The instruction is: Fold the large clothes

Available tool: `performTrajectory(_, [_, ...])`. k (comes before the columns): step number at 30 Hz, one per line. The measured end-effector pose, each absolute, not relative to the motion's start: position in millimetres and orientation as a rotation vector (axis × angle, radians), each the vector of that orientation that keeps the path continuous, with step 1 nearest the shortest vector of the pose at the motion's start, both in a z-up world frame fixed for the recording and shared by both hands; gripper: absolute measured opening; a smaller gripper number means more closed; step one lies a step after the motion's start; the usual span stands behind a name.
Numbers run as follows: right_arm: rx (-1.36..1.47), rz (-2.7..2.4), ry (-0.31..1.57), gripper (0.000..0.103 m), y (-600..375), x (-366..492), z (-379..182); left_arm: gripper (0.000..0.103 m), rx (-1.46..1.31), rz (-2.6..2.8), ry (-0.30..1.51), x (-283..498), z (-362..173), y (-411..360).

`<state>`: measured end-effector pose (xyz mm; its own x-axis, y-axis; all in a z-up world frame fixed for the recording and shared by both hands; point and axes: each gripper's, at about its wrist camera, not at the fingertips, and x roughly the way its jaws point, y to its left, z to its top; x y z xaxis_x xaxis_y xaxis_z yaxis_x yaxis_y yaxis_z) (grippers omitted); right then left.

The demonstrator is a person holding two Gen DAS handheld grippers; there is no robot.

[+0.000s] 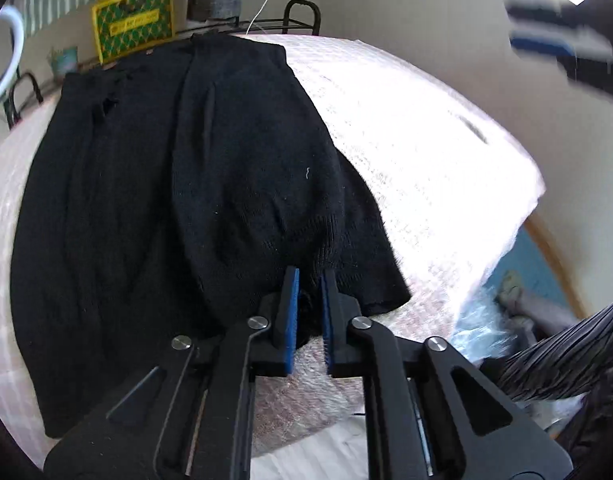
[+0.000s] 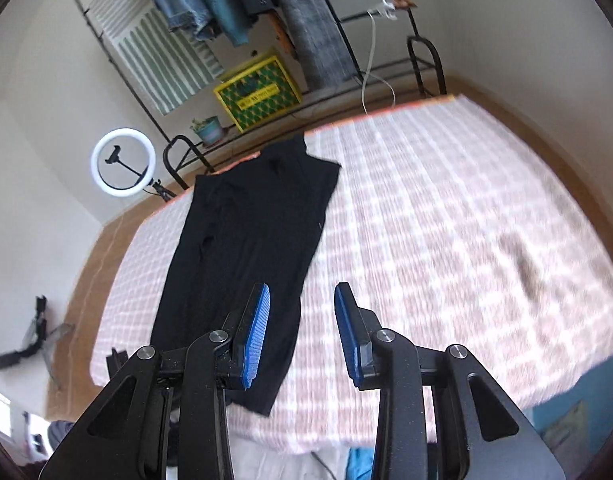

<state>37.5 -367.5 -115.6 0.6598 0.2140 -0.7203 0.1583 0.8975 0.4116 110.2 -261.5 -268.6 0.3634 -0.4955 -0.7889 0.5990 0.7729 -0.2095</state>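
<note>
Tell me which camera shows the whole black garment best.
The right wrist view: the black garment lies full length on the checked bedspread, seen from above. The left wrist view shows only a close, partly cropped stretch, with the left gripper pinching its near hem.

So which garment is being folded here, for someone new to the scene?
Start at the bed with the pink-and-white checked cover. On its left side lies a long black knit garment, the only clothing on the bed. Its near hem is pinched in the left claw.
</note>
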Motion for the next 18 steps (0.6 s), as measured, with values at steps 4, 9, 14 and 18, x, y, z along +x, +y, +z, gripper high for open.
performTrajectory(4, [0.49,0.021,0.858,0.032,-380,29,-120,0.006,-0.02,-0.77,0.962,98,-248,-245])
performTrajectory(9, [0.527,0.046,0.837,0.032,-390,23,-115,0.009,0.146,-0.74,0.979,88,-263,-270])
performTrajectory(14, [0.521,0.071,0.842,0.032,-393,21,-118,0.051,0.233,-0.677,0.913,63,-257,-279])
performTrajectory(18, [0.565,0.094,0.854,0.032,-401,29,-126,0.059,0.348,-0.669,0.909,62,-262,-301])
